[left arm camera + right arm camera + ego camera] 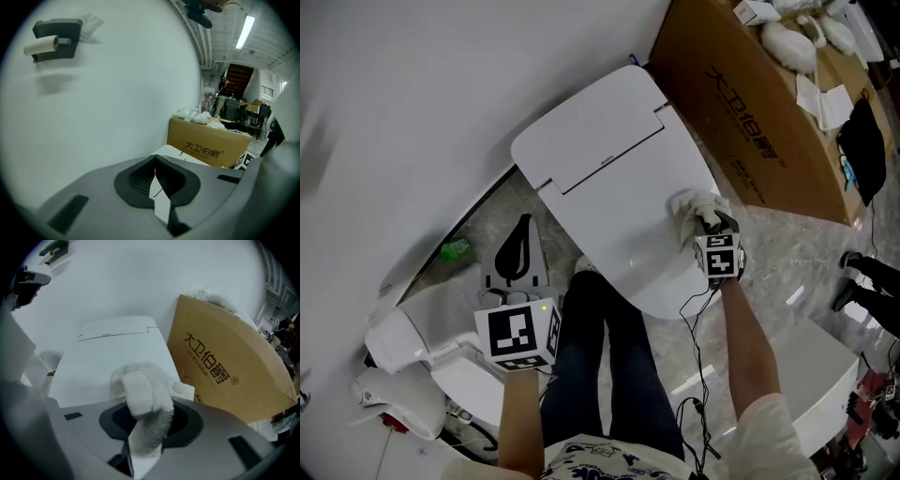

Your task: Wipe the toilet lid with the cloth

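Gripping: we are pinching the cloth (144, 401) in the right gripper (140, 439), both jaws closed tight on a fold of it.
Cloth make: we are seeing white, nubby terry, bunched into a soft lump with one flat folded tab on top.
Cloth place: we are pressing the cloth (692, 208) onto the toilet lid (609, 173), close to the lid's edge on the cardboard box side, with the right gripper (705, 225) just behind it.
Lid make: we are looking at the toilet lid (110, 357) as smooth, glossy white plastic, broad and rounded at the front, with a straight hinge seam across the back.
Lid edges: we are facing bare lid on the wall side and the back of the cloth; the near rounded end is meeting our dark trouser legs (614, 366).
Box: we are working just beside a brown cardboard box (750, 117) with flat sides and printed characters, standing near the lid's right flank with a narrow strip of marbled floor (797, 262) between.
Wall: we are seeing a plain matt white wall (412, 94) running behind the lid.
Left gripper: we are carrying the left gripper (521, 236) low beside the toilet, well apart from the cloth; in the left gripper view its jaws (154, 161) are meeting at the tips with nothing between them.
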Demonstrator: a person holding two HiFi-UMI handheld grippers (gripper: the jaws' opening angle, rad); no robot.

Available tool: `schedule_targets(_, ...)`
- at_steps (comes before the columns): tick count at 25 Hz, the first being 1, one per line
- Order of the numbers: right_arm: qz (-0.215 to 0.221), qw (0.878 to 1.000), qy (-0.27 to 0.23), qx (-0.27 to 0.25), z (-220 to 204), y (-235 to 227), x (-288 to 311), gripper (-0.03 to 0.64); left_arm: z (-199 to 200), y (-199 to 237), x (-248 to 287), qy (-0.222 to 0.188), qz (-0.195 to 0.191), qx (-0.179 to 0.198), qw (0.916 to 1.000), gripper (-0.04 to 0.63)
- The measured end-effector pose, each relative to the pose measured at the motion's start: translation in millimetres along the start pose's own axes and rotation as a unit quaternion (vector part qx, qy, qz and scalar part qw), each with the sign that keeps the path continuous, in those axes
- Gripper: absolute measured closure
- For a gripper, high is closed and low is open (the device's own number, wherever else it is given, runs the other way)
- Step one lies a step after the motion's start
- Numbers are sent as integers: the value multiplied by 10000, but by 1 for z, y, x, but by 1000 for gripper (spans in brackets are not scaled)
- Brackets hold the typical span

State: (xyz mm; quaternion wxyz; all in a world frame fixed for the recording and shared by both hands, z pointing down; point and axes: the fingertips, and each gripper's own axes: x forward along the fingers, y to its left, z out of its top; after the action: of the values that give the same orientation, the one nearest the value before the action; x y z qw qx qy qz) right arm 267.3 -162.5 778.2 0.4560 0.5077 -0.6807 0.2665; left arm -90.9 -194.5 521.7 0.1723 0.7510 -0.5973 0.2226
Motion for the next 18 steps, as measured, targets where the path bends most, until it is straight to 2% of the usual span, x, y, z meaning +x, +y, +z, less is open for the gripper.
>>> schedule_targets(10, -408, 9976, 151, 534, -32, -31, -10, 492, 2, -13, 5, 8, -143, 89, 9999, 588)
schedule_targets(18, -558, 9933, 201, 989, -52, -28, -18, 494, 4, -18, 3, -27, -228, 127, 9997, 588)
